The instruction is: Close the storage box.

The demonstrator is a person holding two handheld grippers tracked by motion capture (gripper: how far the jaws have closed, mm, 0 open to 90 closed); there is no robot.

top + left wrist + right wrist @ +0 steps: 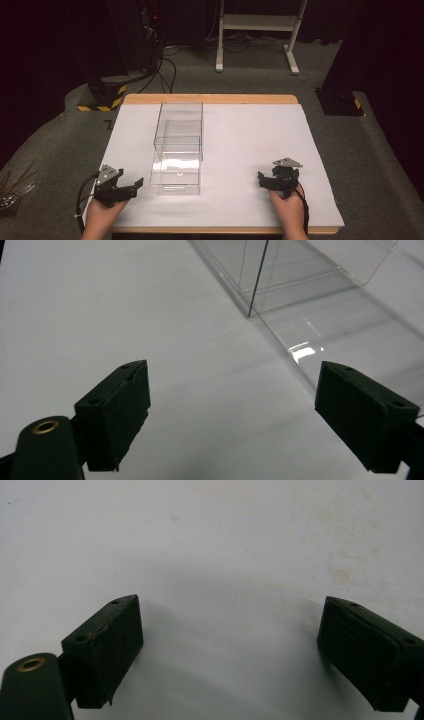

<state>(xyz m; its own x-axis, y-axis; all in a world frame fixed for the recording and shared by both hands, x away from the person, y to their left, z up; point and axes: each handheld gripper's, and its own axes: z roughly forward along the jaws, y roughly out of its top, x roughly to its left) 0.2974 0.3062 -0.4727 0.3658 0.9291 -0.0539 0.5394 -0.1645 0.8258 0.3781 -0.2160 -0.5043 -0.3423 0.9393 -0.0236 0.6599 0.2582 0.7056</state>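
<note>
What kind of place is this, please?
Probably a lab or recording room, not a home: a table under a white sheet, dark curtains, loose cables on grey carpet, and a striped safety base.

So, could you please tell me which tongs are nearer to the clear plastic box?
Left. The left tongs sit just beside the clear plastic box, near its front left corner; the right tongs are well off to its right.

Clear box (177, 150) on white table cover (250, 150); black claws.
</note>
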